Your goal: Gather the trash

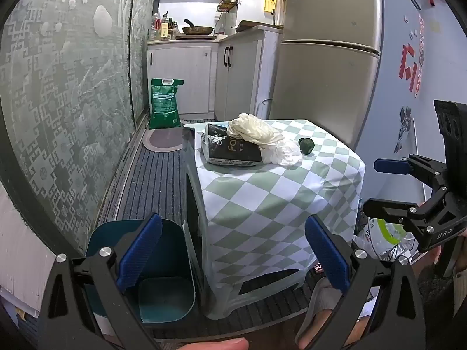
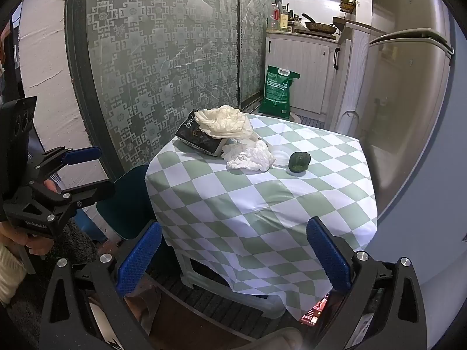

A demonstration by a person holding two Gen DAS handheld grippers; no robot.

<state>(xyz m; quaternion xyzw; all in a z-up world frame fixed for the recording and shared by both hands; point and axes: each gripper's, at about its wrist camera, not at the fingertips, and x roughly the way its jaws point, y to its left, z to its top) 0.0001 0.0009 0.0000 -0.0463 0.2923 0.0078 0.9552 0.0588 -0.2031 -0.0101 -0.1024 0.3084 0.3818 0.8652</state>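
Observation:
A small table under a green-and-white checked cloth (image 1: 262, 204) (image 2: 262, 204) carries a black packet (image 1: 233, 151) (image 2: 198, 140). A crumpled cream wrapper (image 1: 251, 129) (image 2: 224, 122) lies on top of the packet. Beside them sit a crumpled white tissue (image 1: 283, 153) (image 2: 251, 157), a dark green round thing (image 1: 306, 145) (image 2: 298, 162) and a clear lid (image 2: 280, 156). An empty teal bin (image 1: 163, 291) (image 2: 128, 198) stands on the floor left of the table. My left gripper (image 1: 233, 221) (image 2: 106, 169) is open, short of the table's near edge. My right gripper (image 2: 235, 223) (image 1: 370, 186) is open too, with nothing in it.
A patterned glass sliding door (image 1: 58, 87) runs along the left. A green sack (image 1: 165, 102) stands beyond the table by white cabinets, and a fridge (image 1: 327, 43) is close on the right. A plastic bag (image 1: 382, 236) lies on the floor right of the table. A slippered foot (image 1: 321, 306) is below.

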